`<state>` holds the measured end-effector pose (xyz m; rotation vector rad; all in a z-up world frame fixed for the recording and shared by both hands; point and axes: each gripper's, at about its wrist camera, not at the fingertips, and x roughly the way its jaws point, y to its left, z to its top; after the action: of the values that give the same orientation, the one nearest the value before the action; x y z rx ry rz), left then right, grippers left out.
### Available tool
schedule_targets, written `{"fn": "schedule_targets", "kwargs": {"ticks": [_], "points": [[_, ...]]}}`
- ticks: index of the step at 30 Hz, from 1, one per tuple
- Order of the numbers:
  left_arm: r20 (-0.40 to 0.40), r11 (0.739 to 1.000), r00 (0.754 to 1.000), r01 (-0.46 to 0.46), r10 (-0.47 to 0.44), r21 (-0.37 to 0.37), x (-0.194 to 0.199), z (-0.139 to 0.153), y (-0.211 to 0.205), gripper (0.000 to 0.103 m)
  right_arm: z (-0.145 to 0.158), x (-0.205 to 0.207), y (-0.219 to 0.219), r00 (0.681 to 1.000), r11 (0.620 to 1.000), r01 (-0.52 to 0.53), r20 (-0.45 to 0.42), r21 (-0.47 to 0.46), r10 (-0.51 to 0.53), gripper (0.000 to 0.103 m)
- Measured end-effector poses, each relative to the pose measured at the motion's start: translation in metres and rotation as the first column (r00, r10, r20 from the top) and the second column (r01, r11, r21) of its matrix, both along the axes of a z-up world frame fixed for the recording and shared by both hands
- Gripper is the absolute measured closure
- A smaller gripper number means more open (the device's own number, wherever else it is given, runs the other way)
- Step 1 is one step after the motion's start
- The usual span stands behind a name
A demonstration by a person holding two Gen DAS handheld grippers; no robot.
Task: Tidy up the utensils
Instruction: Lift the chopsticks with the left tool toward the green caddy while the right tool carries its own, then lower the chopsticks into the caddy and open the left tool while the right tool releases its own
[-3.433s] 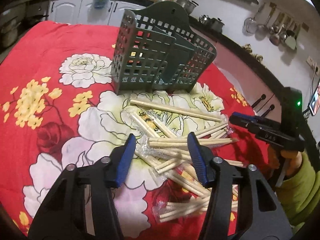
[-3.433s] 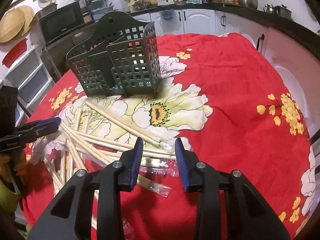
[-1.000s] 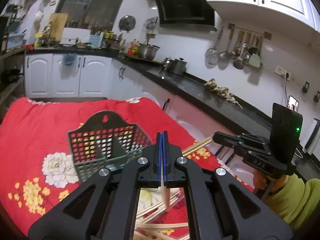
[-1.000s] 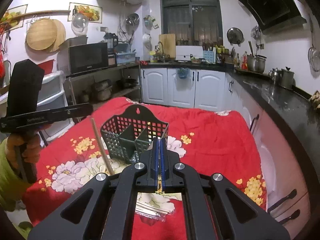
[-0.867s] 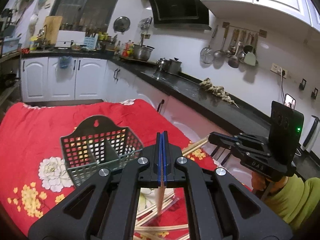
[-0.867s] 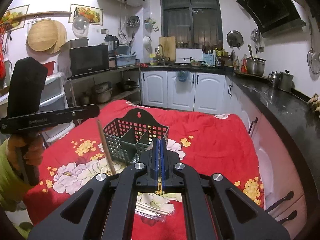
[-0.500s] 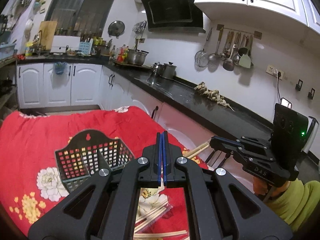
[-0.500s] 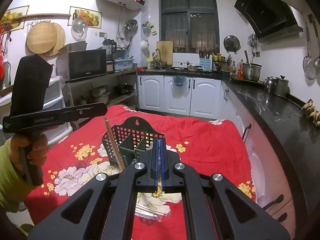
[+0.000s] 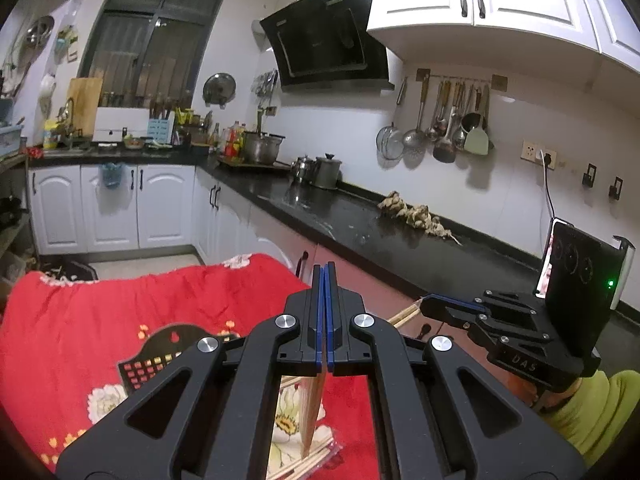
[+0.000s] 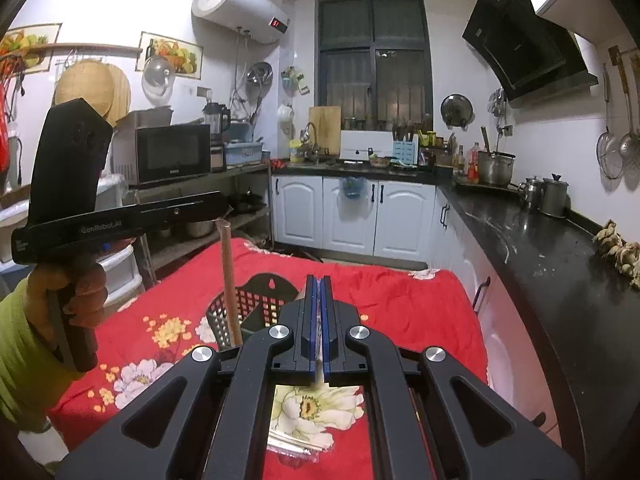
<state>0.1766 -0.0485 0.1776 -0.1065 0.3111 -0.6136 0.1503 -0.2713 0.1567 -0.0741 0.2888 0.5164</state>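
Right wrist view: both grippers (image 10: 319,320) (image 9: 325,316) clamped on wooden chopsticks (image 10: 229,280) above dark slotted plastic caddy (image 10: 256,312), none inside, more pairs (image 9: 308,466) below.

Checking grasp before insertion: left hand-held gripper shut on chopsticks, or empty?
Shut on chopsticks. The left hand-held gripper has its blue pads together, and the wrapped chopsticks hang down from them, above the basket.
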Motion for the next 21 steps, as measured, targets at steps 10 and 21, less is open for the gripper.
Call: {"fn": "schedule_targets", "kwargs": {"ticks": [10, 21], "points": [[0.046, 0.999, 0.998, -0.04, 0.04, 0.0, 0.008, 0.021, 0.002, 0.103, 0.013, 0.013, 0.0, 1.0, 1.0, 0.019, 0.008, 0.017, -0.019, 0.101], [0.117, 0.991, 0.985, -0.132, 0.128, 0.028, 0.021, 0.045, 0.019, 0.103, 0.021, 0.037, 0.013, 1.0, 1.0, 0.025, 0.0, 0.011, -0.025, 0.101]]}}
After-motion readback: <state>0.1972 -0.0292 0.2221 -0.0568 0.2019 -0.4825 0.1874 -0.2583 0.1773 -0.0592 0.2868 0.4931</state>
